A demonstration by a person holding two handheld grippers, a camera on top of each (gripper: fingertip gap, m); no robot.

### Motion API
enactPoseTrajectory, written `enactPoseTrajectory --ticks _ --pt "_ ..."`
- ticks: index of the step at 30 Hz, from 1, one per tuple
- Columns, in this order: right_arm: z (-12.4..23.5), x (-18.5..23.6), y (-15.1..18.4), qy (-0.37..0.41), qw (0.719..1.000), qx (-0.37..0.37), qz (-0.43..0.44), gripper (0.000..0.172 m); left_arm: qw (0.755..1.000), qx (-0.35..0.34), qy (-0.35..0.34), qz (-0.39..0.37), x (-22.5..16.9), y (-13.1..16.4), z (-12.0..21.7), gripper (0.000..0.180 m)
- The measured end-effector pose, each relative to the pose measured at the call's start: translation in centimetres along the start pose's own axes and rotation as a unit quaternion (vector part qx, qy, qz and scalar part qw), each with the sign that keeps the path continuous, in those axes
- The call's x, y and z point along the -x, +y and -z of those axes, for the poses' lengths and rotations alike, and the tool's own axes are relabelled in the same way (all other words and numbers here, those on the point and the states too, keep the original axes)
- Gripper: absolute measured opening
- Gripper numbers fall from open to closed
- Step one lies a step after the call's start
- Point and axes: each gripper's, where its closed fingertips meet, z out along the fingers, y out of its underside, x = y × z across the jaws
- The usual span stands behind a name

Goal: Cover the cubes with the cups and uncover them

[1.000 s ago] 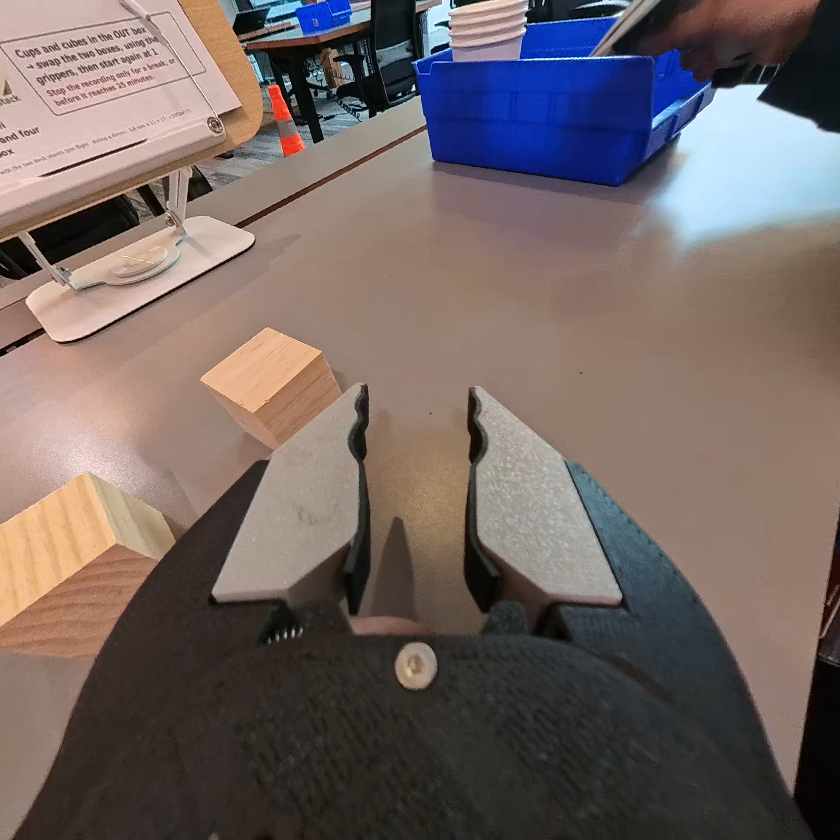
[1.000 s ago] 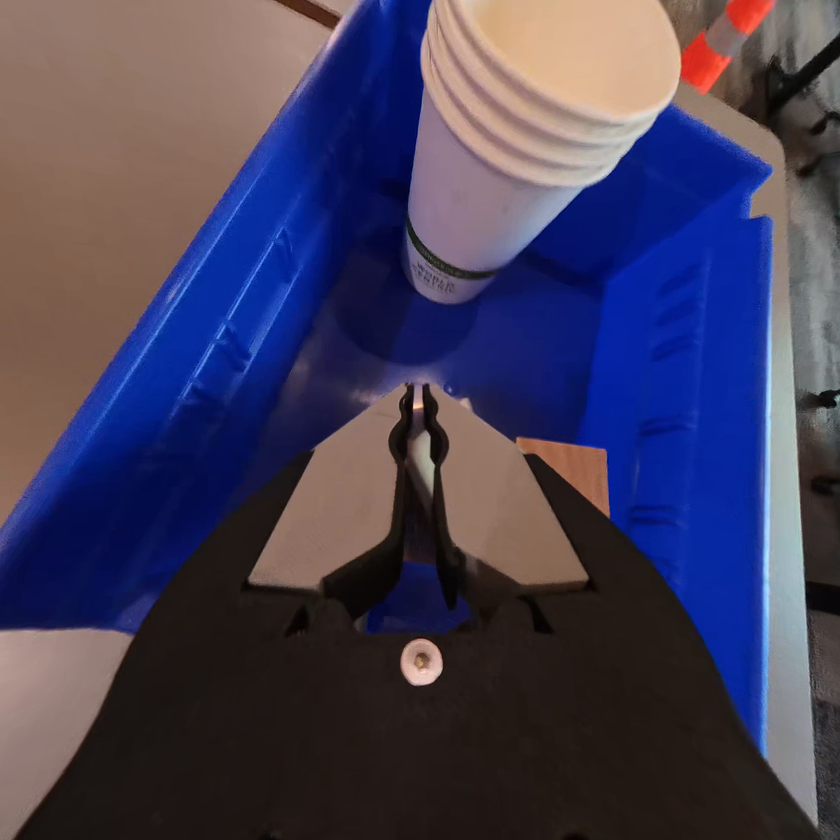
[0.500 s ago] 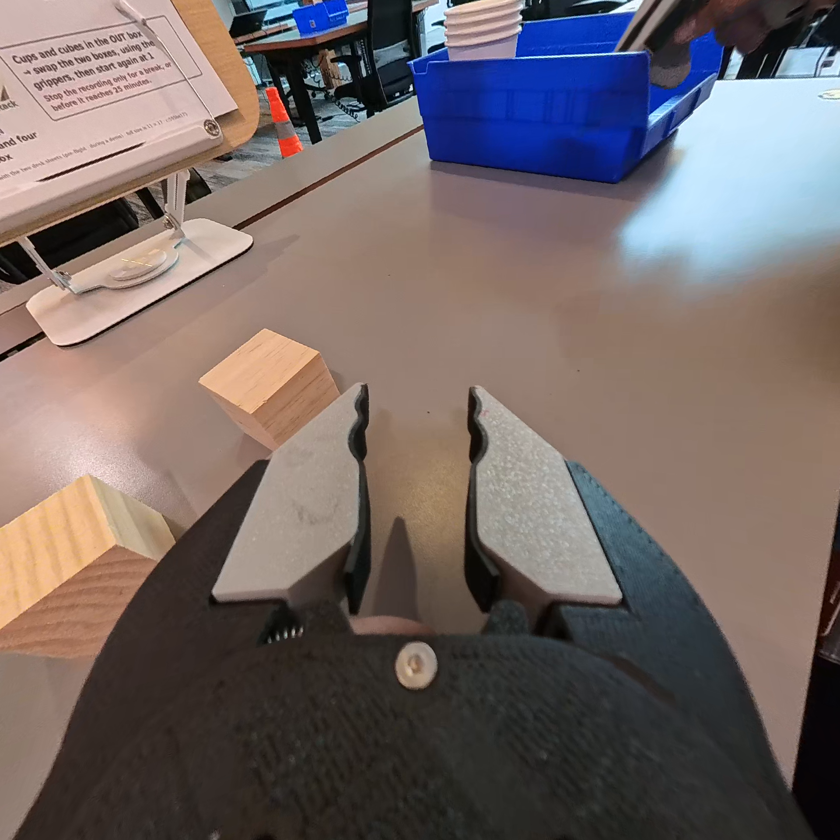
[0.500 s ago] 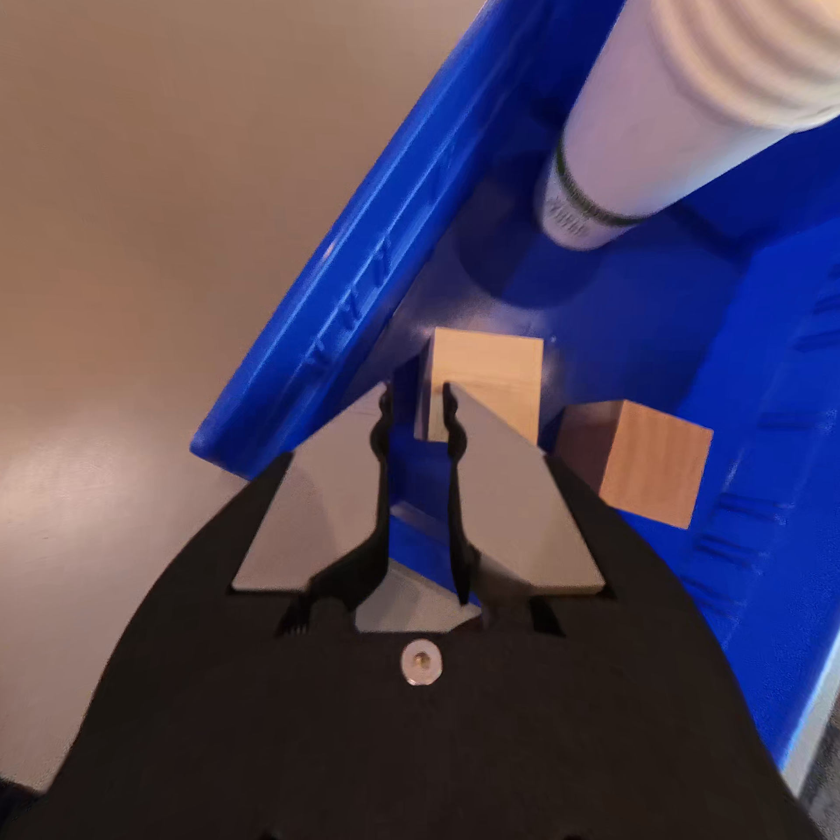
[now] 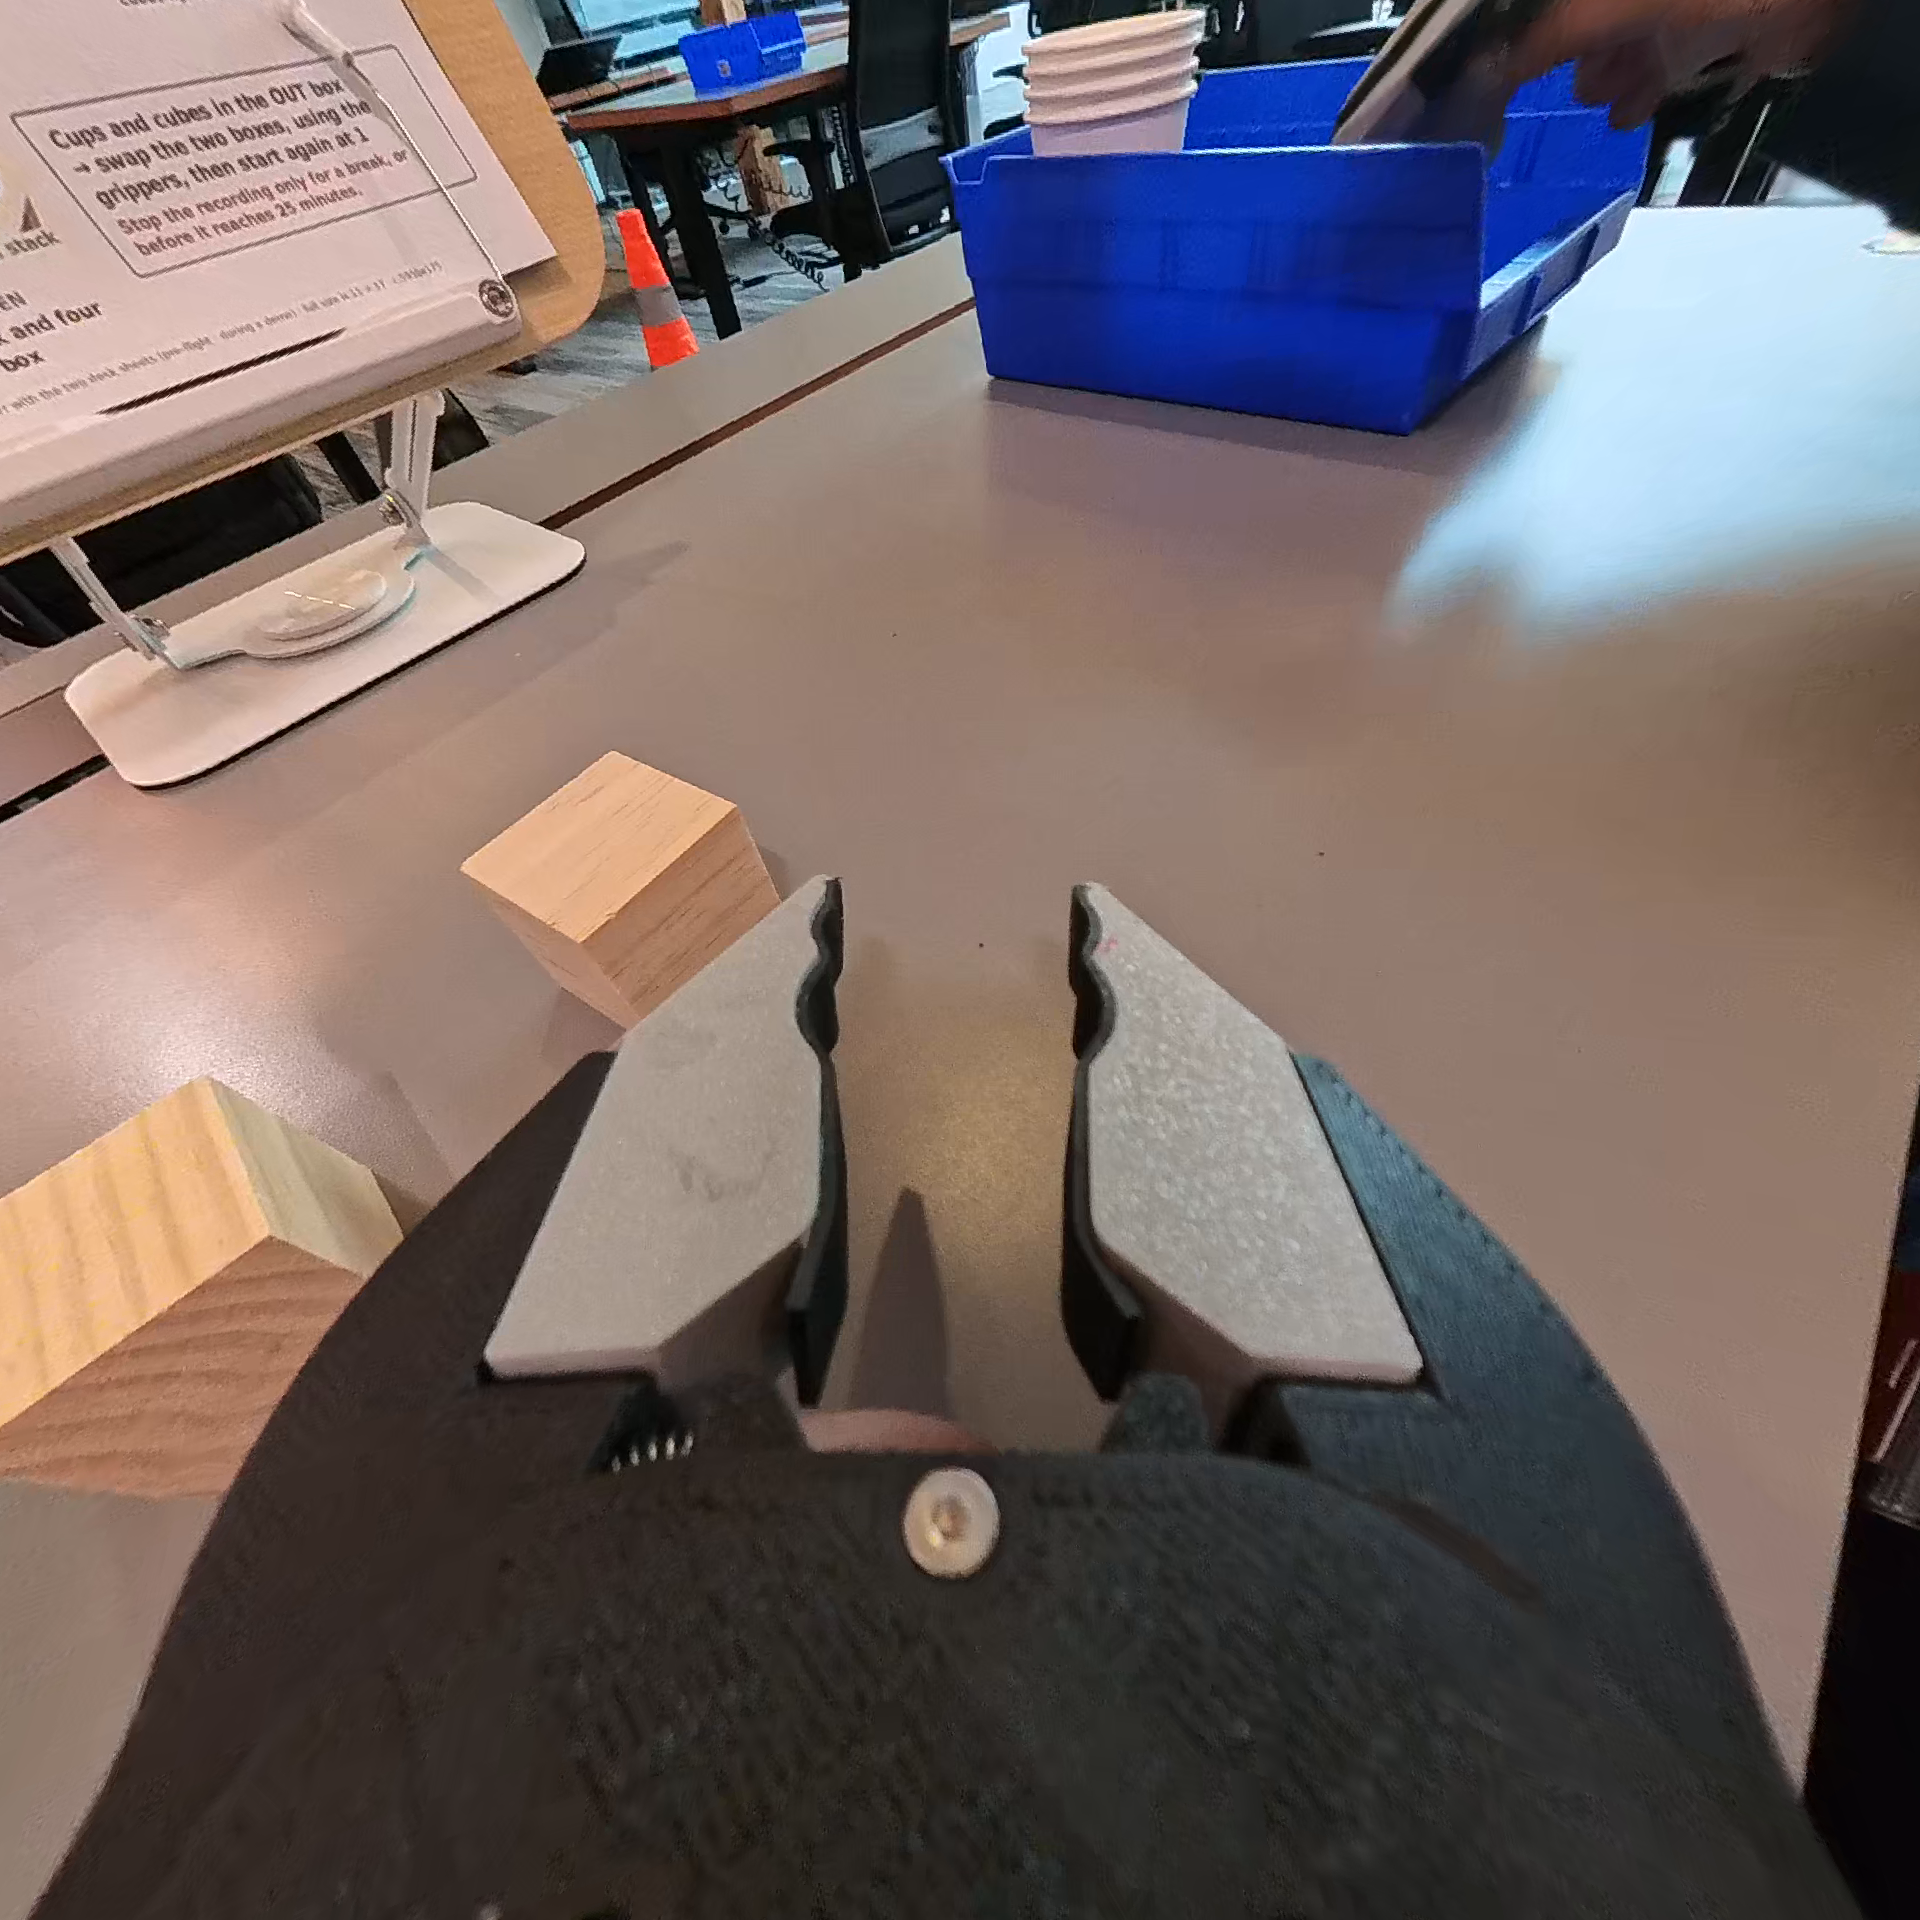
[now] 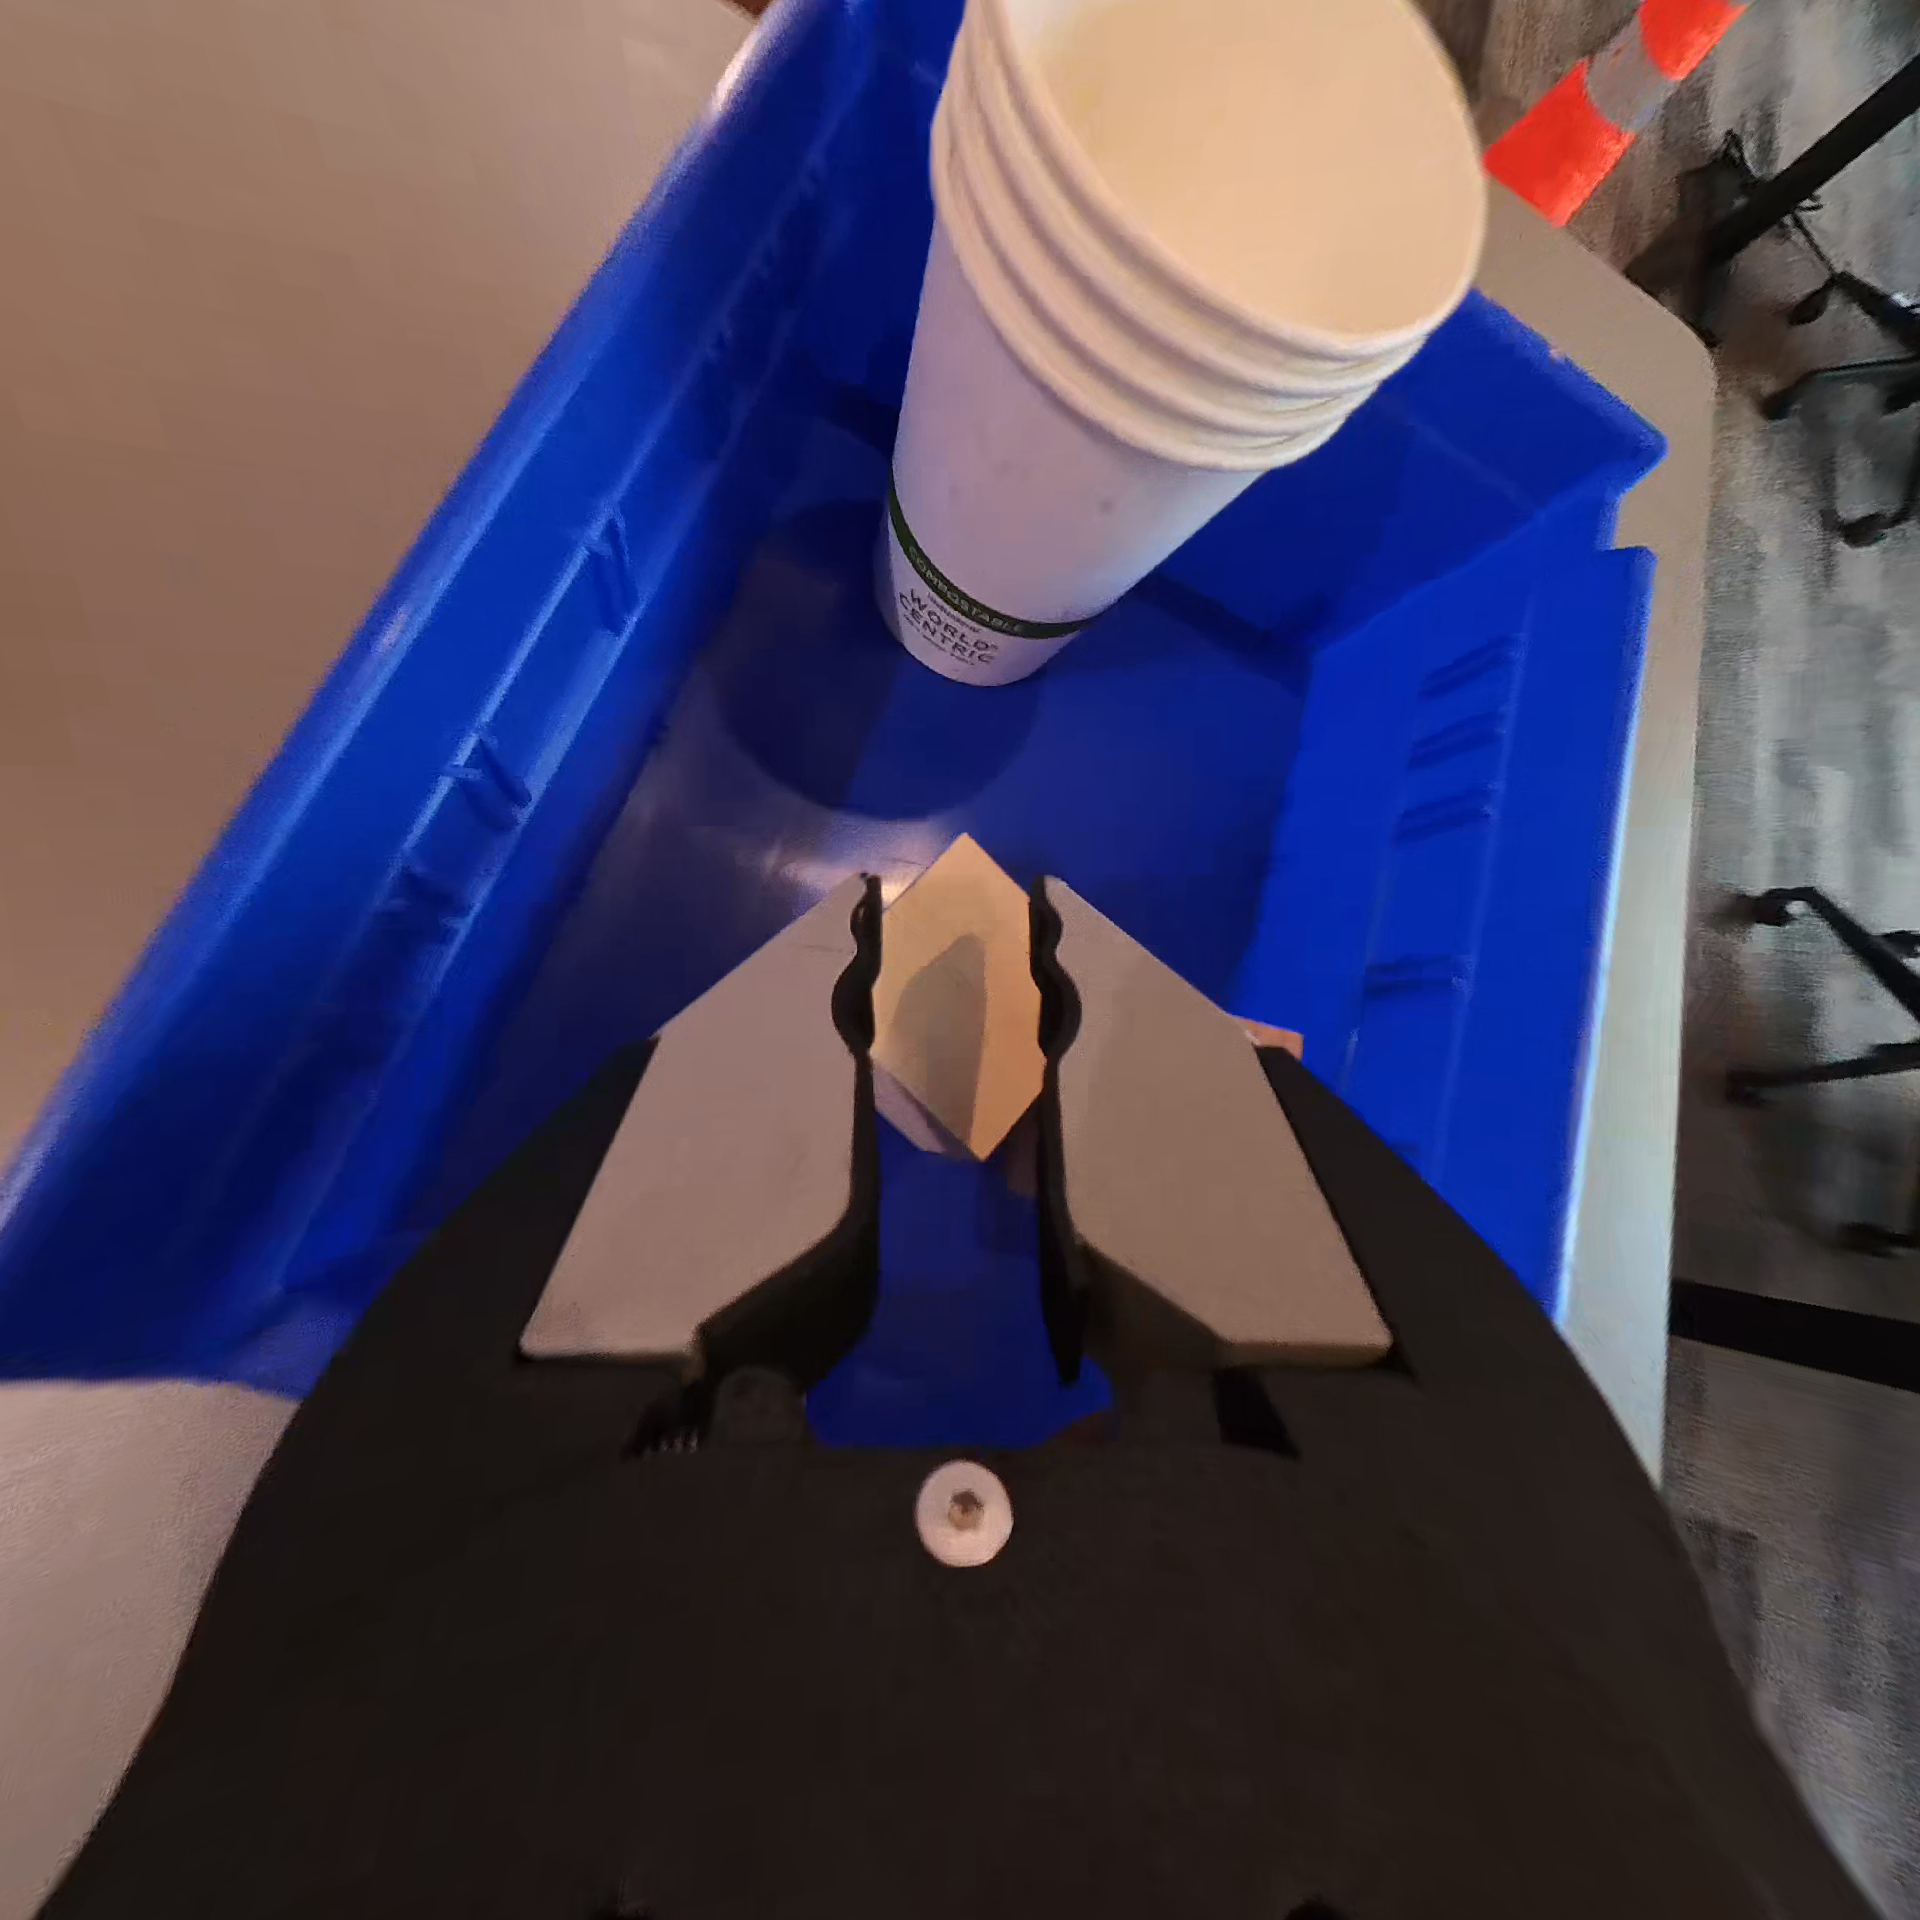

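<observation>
My left gripper (image 5: 956, 914) is open and empty, low over the grey table (image 5: 1247, 831). Two wooden cubes stand on the table to its left, one (image 5: 623, 862) by the left fingertip and one (image 5: 156, 1247) nearer. My right gripper (image 6: 956, 894) is open inside the blue bin (image 6: 468, 727), above a wooden cube (image 6: 951, 997) that lies turned cornerwise on the bin floor. The cube's sides run under both fingers and the pads do not press on it. A stack of white paper cups (image 6: 1091, 416) stands at the bin's far end. A second cube's corner (image 6: 1273, 1034) shows past the right finger.
The blue bin (image 5: 1226, 281) with the cups (image 5: 1112, 83) stands far ahead on the table in the left wrist view. A paper sheet on a stand (image 5: 260, 208) is at the far left. An orange cone (image 5: 649, 291) and office chairs stand beyond the table.
My right gripper has gone from shut to open and has swung back over the bin, now above a cube. My left gripper has stayed still and open.
</observation>
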Motion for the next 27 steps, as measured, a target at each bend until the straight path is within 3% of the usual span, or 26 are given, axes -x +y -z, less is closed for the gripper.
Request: enactPoseTrajectory --ticks 3,7,13,19,24,27 --pt "2.4 -1.3 0.4 0.004 1.000 -0.004 -0.020 0.025 1.000 0.001 0.001 0.000 0.0 0.0 0.0 0.042" --pt "4.2 -1.9 3.6 -0.021 0.997 0.063 -0.035 0.016 1.000 0.004 0.000 -0.004 -0.1 0.1 -0.1 0.042" --pt "2.2 -1.9 8.7 -0.024 0.984 0.175 -0.008 0.007 1.000 0.003 -0.004 -0.001 0.0 0.1 -0.1 0.042" --pt "-0.7 -1.9 6.3 0.007 0.992 0.127 0.022 0.000 1.000 0.001 -0.004 0.003 0.1 0.0 0.0 0.041" --pt "1.4 -2.0 5.0 0.011 0.992 0.124 0.018 0.000 1.000 -0.001 -0.003 0.004 0.1 0.0 0.0 0.041" --pt "3.0 0.5 5.2 -0.055 0.989 0.137 0.019 0.000 1.000 0.000 -0.006 0.004 0.2 0.0 0.0 0.041"
